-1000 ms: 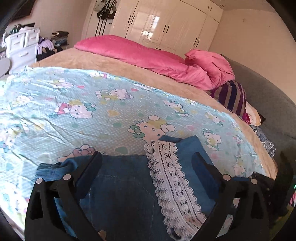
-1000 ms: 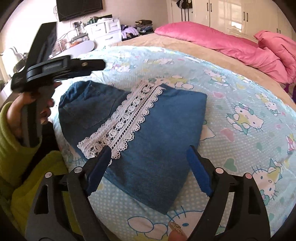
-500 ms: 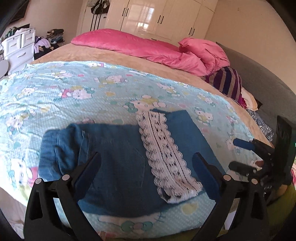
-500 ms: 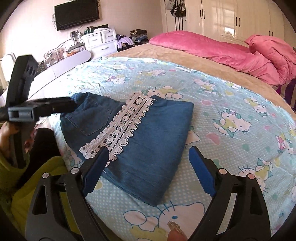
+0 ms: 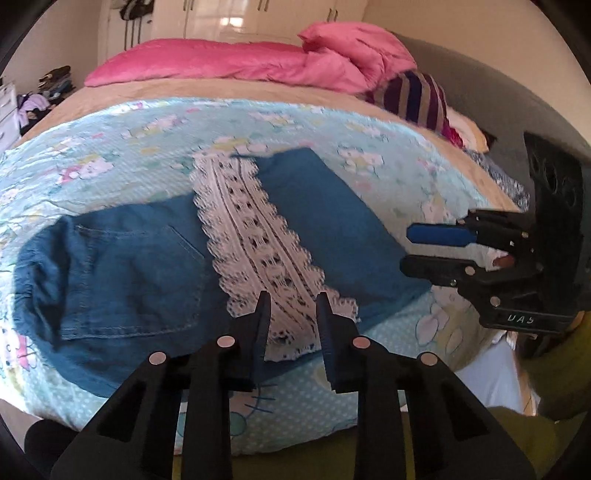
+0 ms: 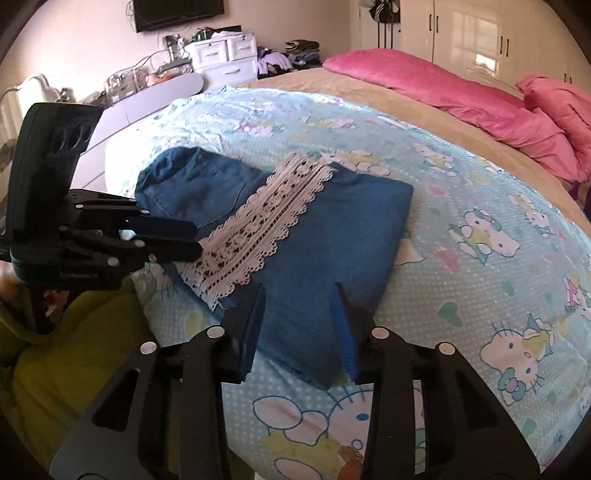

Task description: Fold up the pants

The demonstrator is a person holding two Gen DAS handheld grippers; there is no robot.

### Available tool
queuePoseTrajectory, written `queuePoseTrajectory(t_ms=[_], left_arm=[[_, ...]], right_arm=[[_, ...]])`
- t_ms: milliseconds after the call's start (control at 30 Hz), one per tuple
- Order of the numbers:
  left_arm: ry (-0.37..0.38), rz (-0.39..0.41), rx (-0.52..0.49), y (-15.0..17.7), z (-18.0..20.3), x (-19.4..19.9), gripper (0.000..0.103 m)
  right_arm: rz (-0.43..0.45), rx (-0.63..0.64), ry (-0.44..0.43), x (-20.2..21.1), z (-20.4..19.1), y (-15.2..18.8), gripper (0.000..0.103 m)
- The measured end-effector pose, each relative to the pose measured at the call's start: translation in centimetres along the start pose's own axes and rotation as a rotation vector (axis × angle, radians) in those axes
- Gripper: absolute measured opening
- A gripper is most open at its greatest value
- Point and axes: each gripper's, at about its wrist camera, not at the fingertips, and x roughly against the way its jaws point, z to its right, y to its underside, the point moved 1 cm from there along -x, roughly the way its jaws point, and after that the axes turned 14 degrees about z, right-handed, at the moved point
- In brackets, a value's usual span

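Observation:
The folded blue denim pants (image 5: pixel 332 221) (image 6: pixel 332 229) lie flat on the cartoon-cat blanket (image 6: pixel 480 206), close to the bed's near edge. A white lace strip (image 5: pixel 251 240) (image 6: pixel 266 221) runs across them. My left gripper (image 5: pixel 292 299) (image 6: pixel 197 240) hangs at the near end of the lace. Its jaws are closing, a narrow gap still shows, and nothing is pinched. My right gripper (image 6: pixel 299 290) (image 5: pixel 406 249) hovers over the near denim corner. Its jaws are closing too and hold no cloth.
A pink duvet (image 5: pixel 240 62) and a striped garment (image 5: pixel 417 99) lie at the far side of the bed. White wardrobes (image 6: pixel 480 37), white drawers (image 6: pixel 225 55) and a wall TV (image 6: pixel 177 11) stand behind. The person's yellow-green clothing (image 6: pixel 55 369) is at the bed's near edge.
Both grippers' jaws have narrowed from wide open. My left gripper has pulled back toward the bed's near edge, so the whole pants now show. The right gripper has stayed put.

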Motion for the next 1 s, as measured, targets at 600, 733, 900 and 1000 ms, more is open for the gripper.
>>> queuePoseTrajectory(t_ms=[600,733,900,1000], left_arm=[[-0.007,-0.088,0.073,1.7,-2.2,-1.5,0.039],[-0.013,-0.063,0.059,1.3,-1.6,-0.9,0.045],[-0.024,-0.037,0.056,0.9,-1.5,0.0,0.060],[-0.040,-0.023,0.059,0.7,-1.6,0.7,0.071]], right_arm=[[-0.099,-0.100,-0.013,-1.2,1.2,2.3,0.033],[-0.074,-0.092,-0.006,-0.5,1.1,1.6,0.043],[-0.042,-0.109,0.012,0.2,1.4,1.0,0.057],[-0.026,-0.113,0.022,0.5,1.6,0.7,0.064]])
